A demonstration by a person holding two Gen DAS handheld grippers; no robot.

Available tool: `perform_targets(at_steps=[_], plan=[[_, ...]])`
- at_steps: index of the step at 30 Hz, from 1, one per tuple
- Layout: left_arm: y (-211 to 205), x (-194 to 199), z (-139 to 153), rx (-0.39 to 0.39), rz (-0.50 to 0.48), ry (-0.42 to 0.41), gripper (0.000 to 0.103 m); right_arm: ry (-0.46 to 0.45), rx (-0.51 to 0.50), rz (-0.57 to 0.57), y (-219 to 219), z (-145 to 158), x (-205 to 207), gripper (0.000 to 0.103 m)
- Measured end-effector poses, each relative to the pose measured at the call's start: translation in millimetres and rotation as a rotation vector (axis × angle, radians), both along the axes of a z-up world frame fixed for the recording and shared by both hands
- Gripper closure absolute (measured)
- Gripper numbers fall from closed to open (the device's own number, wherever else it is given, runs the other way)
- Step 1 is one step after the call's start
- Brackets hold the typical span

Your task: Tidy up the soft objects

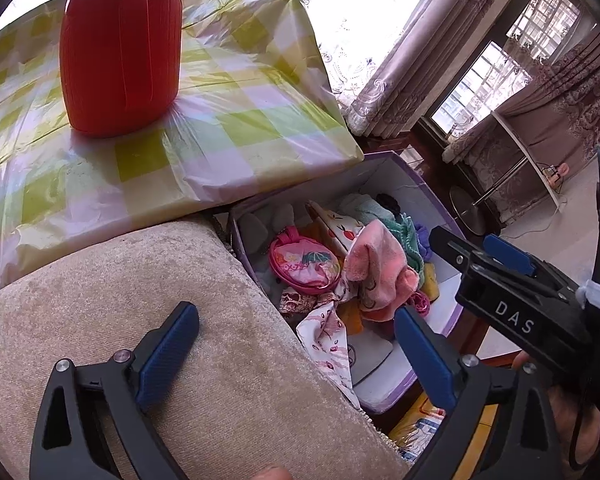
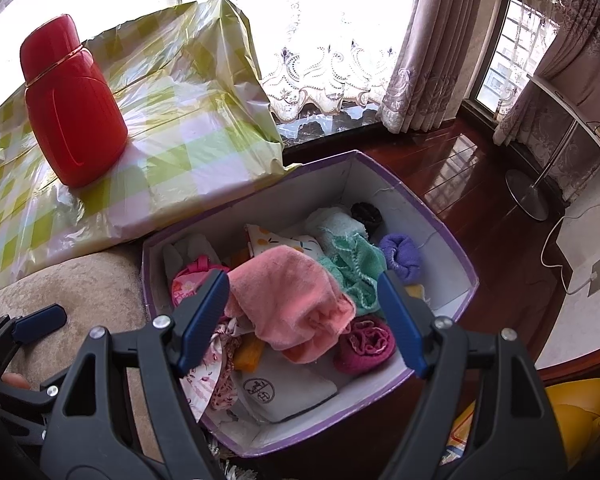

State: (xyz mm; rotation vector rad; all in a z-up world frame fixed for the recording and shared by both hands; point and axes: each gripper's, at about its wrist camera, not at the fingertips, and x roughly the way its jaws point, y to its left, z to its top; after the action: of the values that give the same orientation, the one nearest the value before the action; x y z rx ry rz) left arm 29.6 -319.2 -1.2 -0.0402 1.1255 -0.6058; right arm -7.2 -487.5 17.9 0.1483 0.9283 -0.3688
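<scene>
A purple-rimmed white box [image 2: 320,188] [image 1: 380,176] holds several soft items. A pink towel [image 2: 292,300] [image 1: 376,268] lies on top of the pile. Around it are a green knit cloth [image 2: 352,268], a purple roll [image 2: 400,256], a magenta cloth [image 2: 364,344] and a round pink pouch [image 1: 304,264]. A floral cloth [image 1: 328,340] drapes over the box's near edge. My right gripper [image 2: 302,280] hovers open above the pink towel, its pads apart from it. My left gripper [image 1: 296,320] stands wide open over the beige cushion's edge and the floral cloth, holding nothing.
A beige cushion [image 1: 140,300] lies left of the box. Behind it a red flask [image 1: 120,48] stands on a checkered plastic-covered surface [image 1: 220,120]. Dark wood floor, a lamp base [image 2: 528,196] and curtains are to the right. A yellow object [image 2: 580,408] sits lower right.
</scene>
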Motion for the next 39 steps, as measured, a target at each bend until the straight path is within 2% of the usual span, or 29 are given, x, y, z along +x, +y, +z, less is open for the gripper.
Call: perform_targets(at_steps=[39], plan=[[-4.0,0.3,-1.1,0.012,-0.003,-0.018,0.000,0.006,0.014,-0.010,-7.6,-5.3,-6.3,0.024]])
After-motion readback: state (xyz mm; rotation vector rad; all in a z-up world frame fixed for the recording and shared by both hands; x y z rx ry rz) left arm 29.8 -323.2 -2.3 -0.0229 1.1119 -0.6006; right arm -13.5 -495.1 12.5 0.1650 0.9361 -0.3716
